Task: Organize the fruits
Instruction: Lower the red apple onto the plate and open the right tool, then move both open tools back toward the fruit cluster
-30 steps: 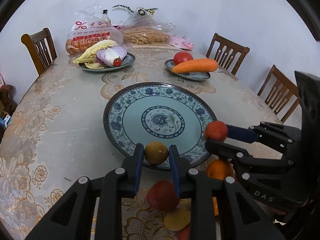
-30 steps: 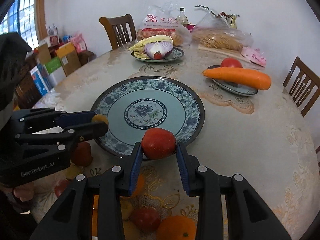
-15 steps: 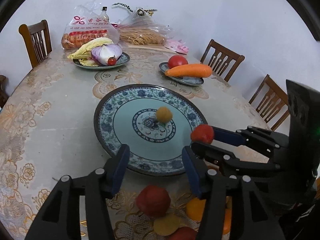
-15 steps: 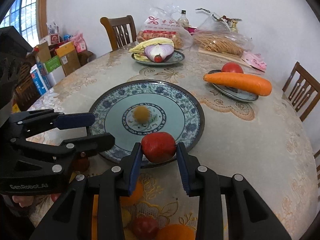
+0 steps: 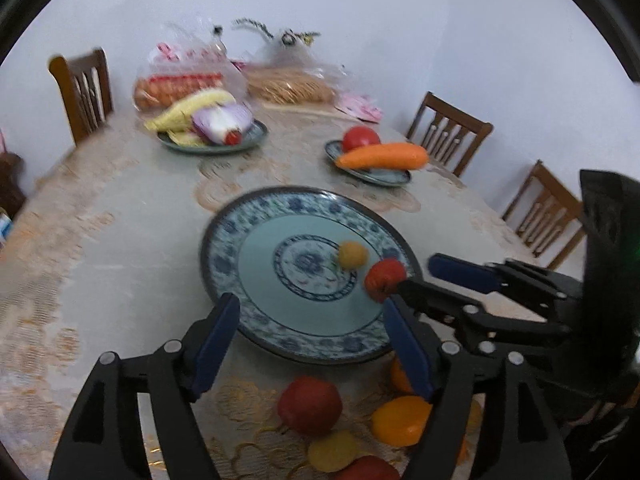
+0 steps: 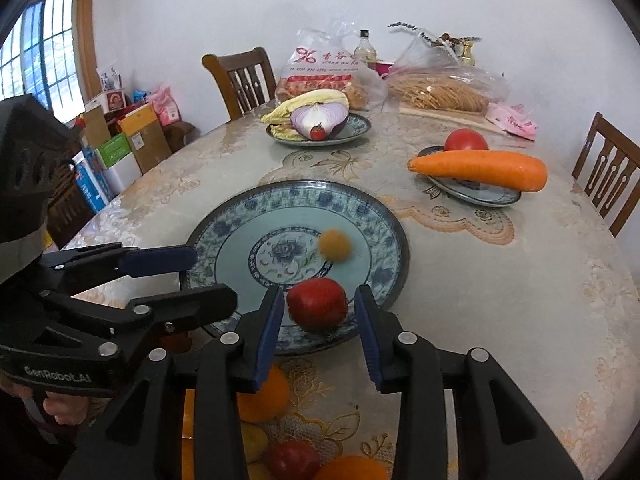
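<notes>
Now | left tongs point(image 5: 308, 344) released, empty | right tongs point(image 6: 318, 320) parting, red fruit point(image 6: 317, 309) loose between | risk: rolls off plate point(image 6: 394, 236) rim.

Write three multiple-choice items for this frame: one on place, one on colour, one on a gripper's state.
1. Where is the small yellow fruit?
A. on the large patterned plate
B. on a chair seat
C. between the left gripper's fingers

2. What colour is the fruit between the right gripper's fingers?
A. green
B. red
C. purple

3. How does the left gripper stand?
A. shut on a yellow fruit
B. shut on the plate's rim
C. open, nothing between its fingers

Key: 1 A, it lies beside the plate's centre pattern. 2 B, the red fruit sits between the right gripper's pads, gaps on both sides, the jaws having just been opening. 3 C, its fingers stand wide apart, the jaws having just been opening.
</notes>
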`<state>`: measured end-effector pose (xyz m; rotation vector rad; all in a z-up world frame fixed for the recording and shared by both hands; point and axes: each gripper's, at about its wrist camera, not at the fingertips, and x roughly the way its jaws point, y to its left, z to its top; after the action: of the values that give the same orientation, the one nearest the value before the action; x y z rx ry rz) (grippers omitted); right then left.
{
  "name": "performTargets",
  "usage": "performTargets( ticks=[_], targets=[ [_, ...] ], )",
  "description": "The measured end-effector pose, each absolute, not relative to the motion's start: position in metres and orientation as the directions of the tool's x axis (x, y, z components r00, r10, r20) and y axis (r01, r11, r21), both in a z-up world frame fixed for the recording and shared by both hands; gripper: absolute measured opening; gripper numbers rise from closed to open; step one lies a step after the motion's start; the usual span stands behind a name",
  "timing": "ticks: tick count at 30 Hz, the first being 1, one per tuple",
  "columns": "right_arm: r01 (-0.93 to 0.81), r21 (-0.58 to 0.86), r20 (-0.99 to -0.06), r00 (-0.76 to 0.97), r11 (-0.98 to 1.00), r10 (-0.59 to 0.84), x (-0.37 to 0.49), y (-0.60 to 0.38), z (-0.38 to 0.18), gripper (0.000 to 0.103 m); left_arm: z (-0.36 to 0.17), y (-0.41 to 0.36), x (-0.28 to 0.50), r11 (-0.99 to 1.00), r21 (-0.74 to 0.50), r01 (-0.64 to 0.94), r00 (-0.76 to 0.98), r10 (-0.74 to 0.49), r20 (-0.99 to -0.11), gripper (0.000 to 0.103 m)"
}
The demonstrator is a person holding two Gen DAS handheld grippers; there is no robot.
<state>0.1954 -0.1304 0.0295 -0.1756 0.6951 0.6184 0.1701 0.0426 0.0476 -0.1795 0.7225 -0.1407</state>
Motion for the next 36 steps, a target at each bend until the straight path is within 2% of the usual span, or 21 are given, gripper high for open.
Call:
performTargets(
  ticks=[6,12,20,27,36],
  targets=[
    [-0.57,0.048,-0.632,0.619,0.82,0.467,0.181,-0.138,0.04,0.042,0.055,0.04,0.157,0.987,-0.157,0.035,0.753,-0.13,-0.645,0.078],
    [-0.569,0.014,-0.607,0.649,0.822,0.459,0.152,-0.148,0.055,0.042,0.065,0.039,0.132,0.987,-0.159,0.006,0.763,-0.107,-0.638,0.078],
    [-0.582,0.064,-0.58,0.639,0.811,0.505,0.115,-0.168,0.065,0.042,0.078,0.033,0.094,0.988,-0.153,-0.009,0.769,-0.092,-0.633,0.078],
    [-0.589,0.052,-0.537,0.664,0.806,0.52,0.081,-0.183,0.077,0.042,0.093,0.021,0.059,0.992,-0.121,-0.018,0.794,-0.059,-0.605,0.08],
    [-0.592,0.072,-0.553,0.646,0.803,0.526,0.062,-0.194,0.067,0.042,0.087,0.003,0.044,0.995,-0.101,0.005,0.785,-0.066,-0.616,0.08]
  ],
)
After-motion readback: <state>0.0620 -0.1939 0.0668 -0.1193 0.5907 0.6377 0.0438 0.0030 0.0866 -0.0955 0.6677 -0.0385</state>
